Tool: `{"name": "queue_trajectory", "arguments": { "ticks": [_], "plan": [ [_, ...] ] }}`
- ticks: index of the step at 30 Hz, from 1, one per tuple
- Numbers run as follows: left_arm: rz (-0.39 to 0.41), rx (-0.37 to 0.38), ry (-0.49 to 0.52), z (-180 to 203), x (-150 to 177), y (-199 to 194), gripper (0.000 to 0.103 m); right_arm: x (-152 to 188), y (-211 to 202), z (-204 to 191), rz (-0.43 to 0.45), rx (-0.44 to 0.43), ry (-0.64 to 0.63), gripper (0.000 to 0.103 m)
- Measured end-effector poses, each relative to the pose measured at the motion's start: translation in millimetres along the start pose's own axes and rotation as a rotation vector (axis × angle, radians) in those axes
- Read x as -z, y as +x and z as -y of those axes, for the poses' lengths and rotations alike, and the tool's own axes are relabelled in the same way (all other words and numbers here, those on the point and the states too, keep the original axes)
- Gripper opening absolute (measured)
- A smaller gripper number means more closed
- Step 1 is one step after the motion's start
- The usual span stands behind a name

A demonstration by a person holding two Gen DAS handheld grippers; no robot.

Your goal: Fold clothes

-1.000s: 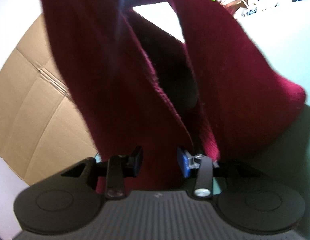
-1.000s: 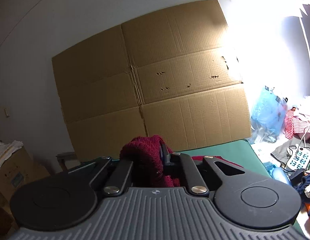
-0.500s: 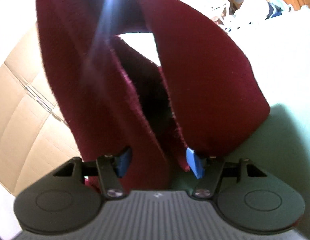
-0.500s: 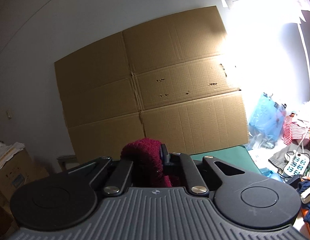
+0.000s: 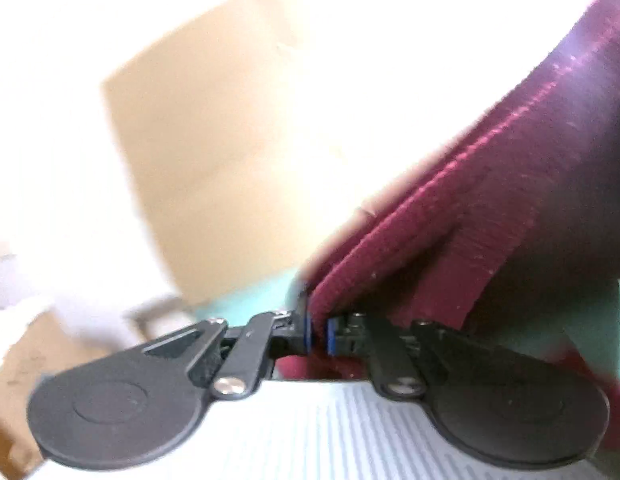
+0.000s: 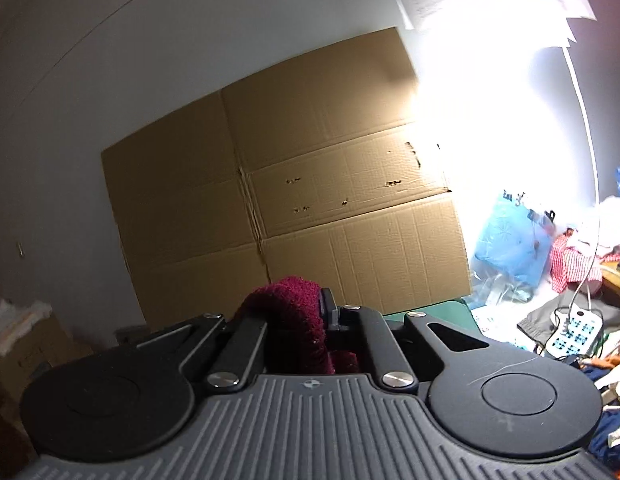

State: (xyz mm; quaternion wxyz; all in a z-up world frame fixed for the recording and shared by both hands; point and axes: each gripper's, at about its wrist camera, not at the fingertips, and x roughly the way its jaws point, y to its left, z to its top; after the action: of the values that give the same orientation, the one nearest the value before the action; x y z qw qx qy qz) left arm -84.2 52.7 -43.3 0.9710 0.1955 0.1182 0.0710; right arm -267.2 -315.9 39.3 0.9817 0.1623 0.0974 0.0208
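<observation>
Both grippers pinch the dark-red knitted garment [image 5: 489,208]: the left gripper [image 5: 317,330] closing on an edge, the right gripper [image 6: 306,320] clamped; folding looks barely begun.

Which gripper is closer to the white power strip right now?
Right. The power strip lies just right of the right gripper, shut on the maroon sweater. The left gripper, jaws closing on that sweater, apparently sits farther left.

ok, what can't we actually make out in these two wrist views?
- Left wrist: motion blur smears the cardboard; the maroon garment runs off the right edge.
- Left gripper: closing on a fabric edge; pad contact blurred.
- Right wrist: the right gripper body hides the garment's hanging part.
</observation>
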Motion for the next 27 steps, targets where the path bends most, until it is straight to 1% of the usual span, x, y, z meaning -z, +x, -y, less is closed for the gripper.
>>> {"name": "queue_trajectory", "arguments": {
  "ticks": [1,3,7,11,12,14,15,17,19,22,25,27],
  "plan": [
    [0.051,-0.037,-0.026,-17,-18,-11,0.009,-6,0,3,0.007,-0.011,-0.001,0.006],
    [0.151,-0.078,-0.082,-52,-57,-39,0.009,-21,-3,0,0.037,-0.046,-0.041,0.006],
    [0.336,-0.181,-0.123,-99,-116,-100,0.009,-61,-23,-16,0.159,-0.150,-0.113,0.006],
    [0.466,-0.258,-0.109,-125,-162,-153,0.009,-104,-47,-30,0.287,-0.230,-0.152,0.006],
    [0.486,-0.277,-0.101,-128,-171,-163,0.009,-114,-52,-33,0.314,-0.247,-0.162,0.006],
    [0.495,-0.297,-0.096,-134,-185,-176,0.009,-128,-57,-40,0.354,-0.267,-0.189,0.006],
    [0.490,-0.304,-0.095,-135,-190,-178,0.009,-131,-58,-43,0.364,-0.275,-0.199,0.006],
    [0.453,-0.308,-0.096,-134,-195,-172,0.009,-134,-55,-48,0.366,-0.288,-0.216,0.006],
    [0.398,-0.317,-0.084,-130,-191,-162,0.009,-128,-43,-49,0.334,-0.295,-0.226,0.006],
    [0.263,-0.297,-0.051,-115,-167,-125,0.009,-107,-7,-45,0.227,-0.278,-0.213,0.006],
    [0.092,-0.255,-0.025,-101,-132,-85,0.009,-78,39,-38,0.079,-0.242,-0.175,0.006],
    [0.027,-0.230,-0.021,-92,-116,-65,0.009,-58,68,-33,-0.014,-0.217,-0.142,0.006]
  ]
}}
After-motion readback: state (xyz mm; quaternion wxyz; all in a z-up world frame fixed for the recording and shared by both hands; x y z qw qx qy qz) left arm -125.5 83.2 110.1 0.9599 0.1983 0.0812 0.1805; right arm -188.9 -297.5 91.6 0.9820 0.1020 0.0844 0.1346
